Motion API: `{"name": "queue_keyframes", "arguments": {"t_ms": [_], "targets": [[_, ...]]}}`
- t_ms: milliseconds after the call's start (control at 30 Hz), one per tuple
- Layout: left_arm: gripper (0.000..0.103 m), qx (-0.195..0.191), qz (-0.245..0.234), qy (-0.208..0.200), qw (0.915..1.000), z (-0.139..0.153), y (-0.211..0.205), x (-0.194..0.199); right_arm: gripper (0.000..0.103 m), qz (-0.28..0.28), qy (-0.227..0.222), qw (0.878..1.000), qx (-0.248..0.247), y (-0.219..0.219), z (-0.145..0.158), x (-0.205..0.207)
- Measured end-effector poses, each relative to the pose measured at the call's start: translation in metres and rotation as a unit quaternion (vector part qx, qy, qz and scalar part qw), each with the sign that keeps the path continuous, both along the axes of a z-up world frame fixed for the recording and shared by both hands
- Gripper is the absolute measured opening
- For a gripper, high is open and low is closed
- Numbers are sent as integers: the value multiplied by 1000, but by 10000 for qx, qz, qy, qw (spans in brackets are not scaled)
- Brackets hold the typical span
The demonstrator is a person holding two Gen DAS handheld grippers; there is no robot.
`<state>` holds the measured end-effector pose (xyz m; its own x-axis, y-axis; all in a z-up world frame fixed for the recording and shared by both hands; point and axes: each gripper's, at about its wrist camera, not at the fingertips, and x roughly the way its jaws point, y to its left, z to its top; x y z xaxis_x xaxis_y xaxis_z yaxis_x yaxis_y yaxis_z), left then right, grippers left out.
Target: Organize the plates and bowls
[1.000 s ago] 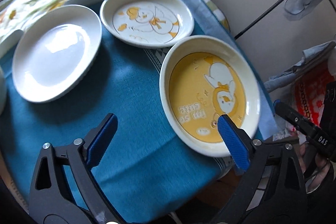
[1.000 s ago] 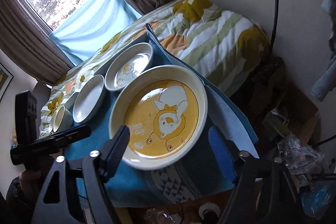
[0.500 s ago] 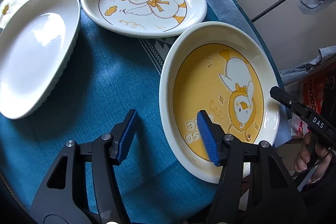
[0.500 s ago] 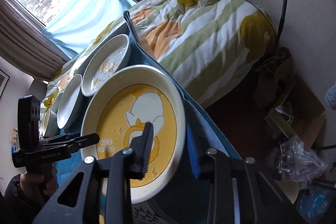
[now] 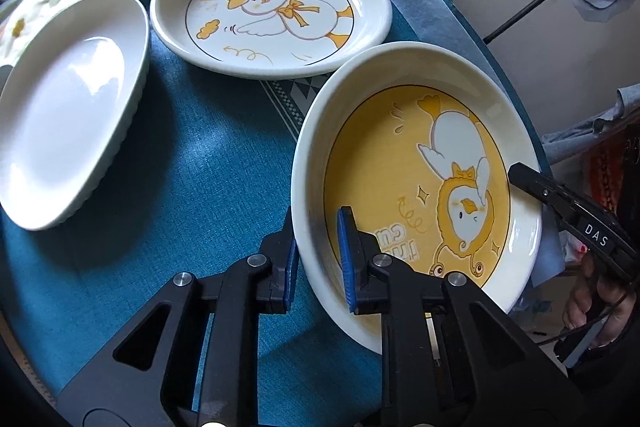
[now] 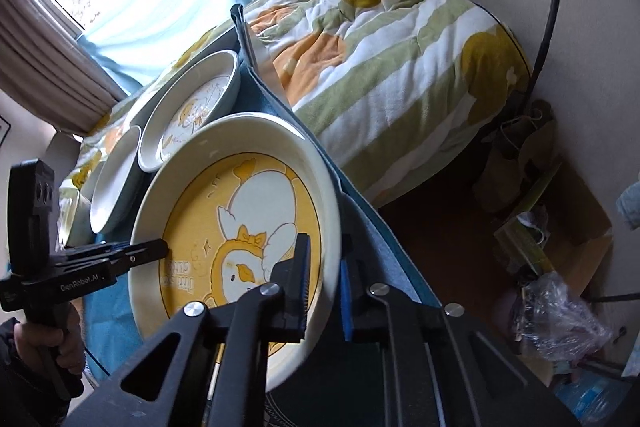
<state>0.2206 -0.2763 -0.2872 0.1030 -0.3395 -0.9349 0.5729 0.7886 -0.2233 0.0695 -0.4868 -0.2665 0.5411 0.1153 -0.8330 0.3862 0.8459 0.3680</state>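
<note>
My left gripper (image 5: 318,259) is closing its fingers on the near-left rim of the round yellow duck-print ceramic plate (image 5: 404,163), and my right gripper (image 6: 324,291) is closing on its right rim. The plate overhangs the teal-clothed table (image 5: 200,163) edge at lower right. The white duck plate (image 5: 272,19) almost touches it above; the plain white oval dish (image 5: 64,111) is cut off at left.
</note>
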Motion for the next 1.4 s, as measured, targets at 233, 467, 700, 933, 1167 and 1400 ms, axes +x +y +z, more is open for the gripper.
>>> {"name": "queue_keyframes", "arguments": {"t_ms": [233, 467, 700, 933, 1167, 1400], "targets": [[16, 55, 107, -151, 9998, 15, 3, -16, 12, 163, -17, 9996, -208, 8, 7, 3], [16, 37, 302, -295, 9991, 22, 22, -16, 12, 400, -100, 9988, -268, 20, 17, 7], [16, -103, 848, -337, 9958, 37, 73, -27, 12, 916, -314, 9949, -284, 47, 31, 17], [16, -83, 1802, -518, 9822, 59, 155, -50, 12, 1838, -532, 9813, -214, 106, 50, 41], [16, 68, 2764, -618, 9590, 65, 245, -73, 12, 2828, -590, 9573, -79, 182, 49, 65], [16, 51, 3187, -585, 9460, 43, 305, -78, 13, 3433, -576, 9373, -140, 247, 34, 80]]}}
